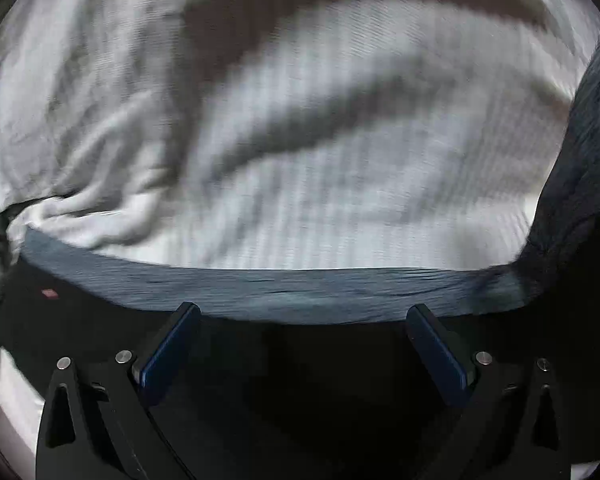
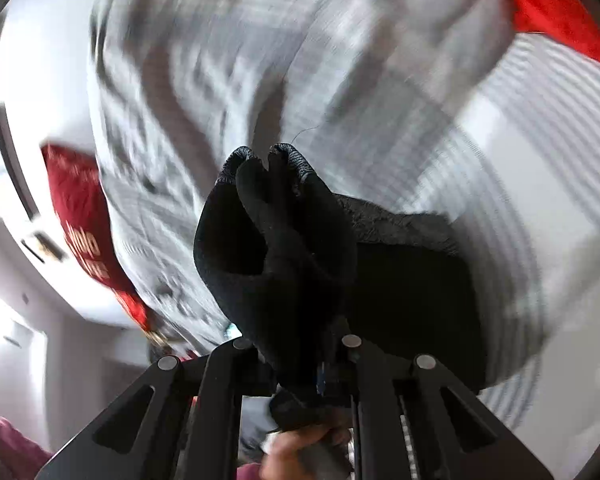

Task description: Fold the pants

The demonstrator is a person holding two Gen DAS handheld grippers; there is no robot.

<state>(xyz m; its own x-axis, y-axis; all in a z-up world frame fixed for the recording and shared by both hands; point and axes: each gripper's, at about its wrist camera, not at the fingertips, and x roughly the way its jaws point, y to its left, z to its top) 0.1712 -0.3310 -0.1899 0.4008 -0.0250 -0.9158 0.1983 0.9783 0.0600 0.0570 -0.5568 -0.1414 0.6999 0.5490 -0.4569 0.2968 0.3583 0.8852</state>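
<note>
My left gripper (image 1: 303, 320) fingers wide apart, empty, over dark pants (image 1: 300, 292) edge on striped sheet (image 1: 300, 160). My right gripper (image 2: 300, 360) clamped on bunched pants (image 2: 284, 240).

I see the pants (image 1: 300, 292) as dark, blue-grey ribbed fabric, one edge stretched in a taut band across the white striped bedsheet (image 1: 340, 160). On my right view, a bunched black fold of them (image 2: 284, 240) stands up, gathered and creased, above the sheet.

A bedroom at home — rumpled striped bedsheet (image 1: 300, 184), red pillow (image 2: 82, 216).
</note>
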